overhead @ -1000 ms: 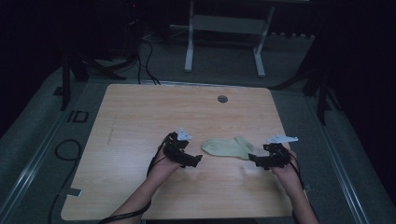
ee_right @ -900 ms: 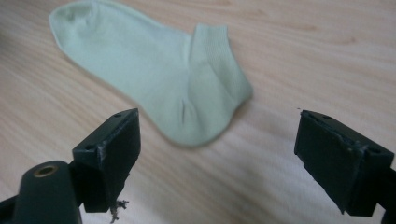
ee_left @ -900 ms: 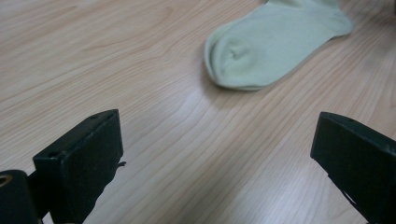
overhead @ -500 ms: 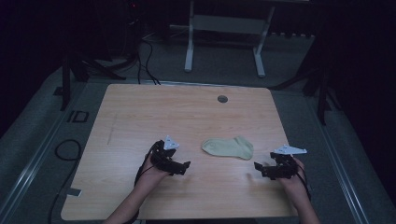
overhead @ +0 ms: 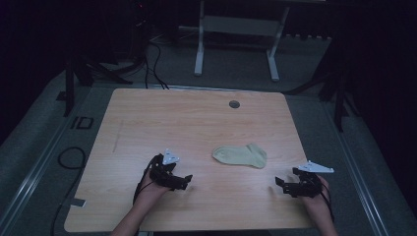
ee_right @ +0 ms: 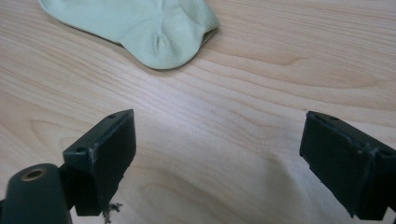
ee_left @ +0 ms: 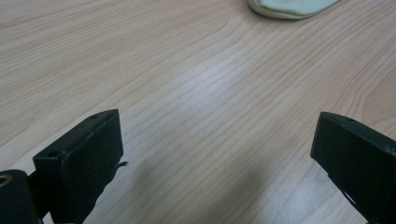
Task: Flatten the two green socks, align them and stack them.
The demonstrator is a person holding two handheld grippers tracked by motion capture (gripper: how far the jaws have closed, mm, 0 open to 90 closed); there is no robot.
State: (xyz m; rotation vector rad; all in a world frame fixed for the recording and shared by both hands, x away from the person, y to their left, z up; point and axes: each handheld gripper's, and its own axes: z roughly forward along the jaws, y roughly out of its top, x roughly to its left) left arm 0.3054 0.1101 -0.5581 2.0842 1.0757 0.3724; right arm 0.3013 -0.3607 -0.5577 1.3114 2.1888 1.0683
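A pale green sock (overhead: 240,156) lies flat on the wooden table (overhead: 196,123), right of centre. My left gripper (overhead: 186,181) rests low at the front left, its jaws wide apart over bare wood, pointing toward the sock; the sock (ee_left: 292,8) shows at the top edge of the left gripper view. My right gripper (overhead: 280,184) sits at the front right, open and empty, pointing left. In the right gripper view the sock (ee_right: 135,25) lies a little ahead of the jaws, heel end nearest. Neither gripper touches the sock.
A round grommet (overhead: 234,104) sits near the table's far edge. Beyond the table stands a white desk frame (overhead: 236,39), with cables (overhead: 152,54) on the grey floor. A cable loop (overhead: 69,160) lies left of the table.
Both grippers have drawn back from the sock toward the front edge, the left one leftward and the right one rightward. The sock has been let go and lies still.
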